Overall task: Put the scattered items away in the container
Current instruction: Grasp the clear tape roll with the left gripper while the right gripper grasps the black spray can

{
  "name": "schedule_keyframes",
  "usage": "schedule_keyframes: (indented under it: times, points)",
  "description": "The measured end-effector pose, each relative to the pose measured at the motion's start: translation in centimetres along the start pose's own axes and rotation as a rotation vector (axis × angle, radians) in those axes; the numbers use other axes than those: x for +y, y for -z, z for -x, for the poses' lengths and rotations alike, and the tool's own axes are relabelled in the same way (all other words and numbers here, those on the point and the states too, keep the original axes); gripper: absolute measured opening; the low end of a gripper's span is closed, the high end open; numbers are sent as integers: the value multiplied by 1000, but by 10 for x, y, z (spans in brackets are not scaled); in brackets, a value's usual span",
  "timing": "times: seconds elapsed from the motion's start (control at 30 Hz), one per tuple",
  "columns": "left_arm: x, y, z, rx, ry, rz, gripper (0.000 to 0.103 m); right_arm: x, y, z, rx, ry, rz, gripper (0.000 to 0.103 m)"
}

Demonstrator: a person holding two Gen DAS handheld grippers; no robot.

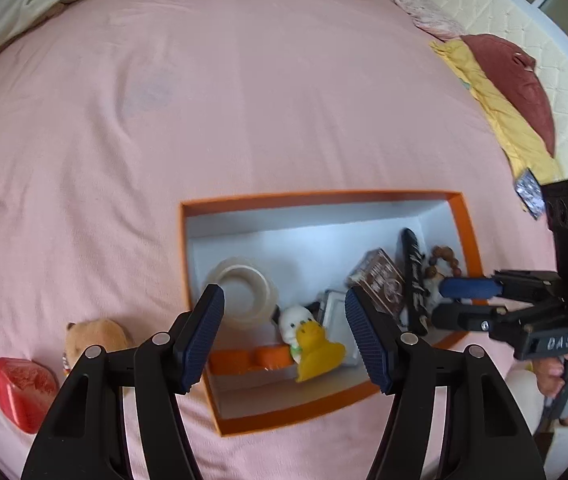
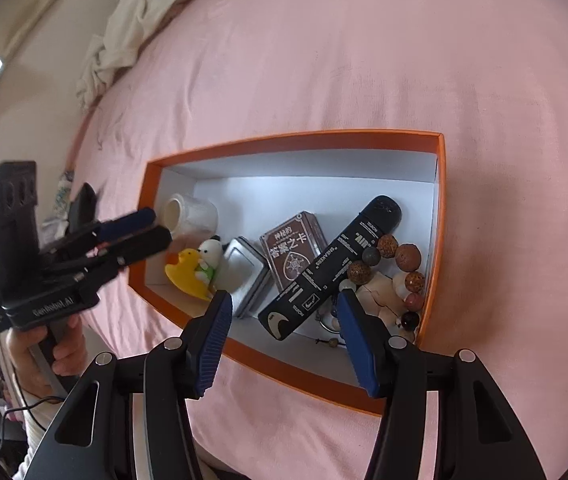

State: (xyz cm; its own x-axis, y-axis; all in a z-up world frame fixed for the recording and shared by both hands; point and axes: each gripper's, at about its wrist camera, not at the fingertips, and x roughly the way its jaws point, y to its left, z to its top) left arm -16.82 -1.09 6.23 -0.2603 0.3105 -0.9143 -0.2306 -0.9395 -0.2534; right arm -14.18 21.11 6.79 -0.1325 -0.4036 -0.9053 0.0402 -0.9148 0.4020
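Observation:
An orange box (image 1: 466,236) with a white inside sits on the pink bed; it also shows in the right wrist view (image 2: 284,142). It holds a tape roll (image 1: 244,296), a yellow duck (image 1: 318,350), a white plush (image 1: 292,322), a metal tin (image 2: 246,276), a brown card box (image 2: 294,250), a black tube (image 2: 330,274) and a bead bracelet (image 2: 402,264). My left gripper (image 1: 284,334) is open and empty above the box's near side. My right gripper (image 2: 282,338) is open and empty above the box's near edge. A red pouch (image 1: 24,390) and a brown plush (image 1: 92,338) lie on the bed left of the box.
Pink sheet (image 1: 244,100) spreads all around. Cream cloth (image 1: 32,4) lies at the far left. A yellow cloth (image 1: 496,108) and a dark red cushion (image 1: 520,84) lie at the right. A small silver packet (image 1: 529,192) lies by the right gripper.

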Motion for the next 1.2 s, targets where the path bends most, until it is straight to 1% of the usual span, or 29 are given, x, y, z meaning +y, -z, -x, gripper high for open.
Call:
schedule_keyframes:
  times: [0.07, 0.13, 0.17, 0.2, 0.23, 0.3, 0.33, 0.37, 0.4, 0.5, 0.57, 0.6, 0.63, 0.67, 0.73, 0.77, 0.8, 0.83, 0.87, 0.9, 0.97, 1.0, 1.03, 1.07, 1.1, 1.13, 1.17, 1.2]
  points:
    - [-4, -3, -3, 2, -40, -7, 64, 7, -2, -5, 14, 29, 3, 54]
    - [-14, -5, -10, 23, -88, -46, 64, 10, -6, -9, 40, 71, -3, 55]
    - [-21, -5, -13, 38, -125, -81, 64, 10, -8, -11, 58, 87, -20, 57]
    - [-26, -5, -16, 54, -160, -112, 64, 11, -11, -13, 76, 90, -42, 62]
    - [-31, -5, -20, 70, -188, -141, 64, 12, -13, -14, 89, 89, -59, 64]
    - [-36, -7, -26, 96, -215, -163, 64, 12, -19, -16, 122, 99, -113, 67]
    - [-38, -9, -29, 123, -223, -172, 64, 12, -23, -18, 142, 114, -141, 67]
    - [-40, -11, -32, 153, -215, -179, 64, 13, -25, -20, 155, 130, -160, 67]
    - [-42, -13, -36, 183, -223, -189, 66, 13, -27, -22, 169, 149, -179, 68]
    - [-44, -20, -42, 252, -246, -212, 66, 15, -30, -25, 183, 178, -218, 70]
    - [-43, -22, -43, 272, -235, -208, 66, 13, -31, -26, 183, 178, -253, 70]
    - [-41, -23, -43, 279, -216, -191, 69, 10, -32, -27, 187, 165, -276, 71]
    - [-38, -25, -42, 286, -171, -165, 74, 9, -33, -27, 184, 159, -291, 72]
    - [-35, -25, -40, 285, -135, -144, 75, 8, -34, -26, 174, 157, -309, 72]
    - [-31, -24, -37, 278, -99, -128, 75, 9, -32, -23, 153, 157, -331, 70]
    - [-30, -22, -36, 276, -85, -125, 75, 9, -31, -21, 139, 164, -326, 61]
    - [-29, -21, -35, 276, -72, -112, 75, 7, -30, -19, 136, 180, -321, 43]
    - [-26, -20, -33, 280, -48, -84, 75, 5, -29, -18, 138, 209, -309, 36]
    - [-24, -20, -32, 278, -34, -73, 75, 1, -28, -17, 137, 204, -313, 33]
    - [-22, -21, -32, 282, -26, -67, 75, -3, -28, -14, 136, 179, -323, 28]
    - [-21, -21, -32, 284, -24, -47, 75, -9, -30, -9, 137, 150, -334, 23]
    - [-22, -21, -31, 286, -29, -41, 75, -10, -31, -8, 137, 151, -338, 23]
    - [-23, -20, -31, 290, -14, -37, 75, -11, -32, -8, 139, 153, -344, 23]
    - [-23, -17, -34, 317, 48, -17, 75, -11, -33, -9, 144, 159, -342, 27]
    - [-22, -15, -35, 334, 93, 4, 75, -9, -37, -10, 159, 169, -325, 29]
    - [-22, -12, -35, 323, 78, 6, 75, -4, -41, -11, 168, 182, -294, 30]
    - [-21, -11, -34, 304, 12, -12, 75, -2, -43, -12, 173, 190, -275, 32]
    - [-24, -11, -31, 276, -29, -27, 68, -2, -45, -13, 180, 198, -274, 34]
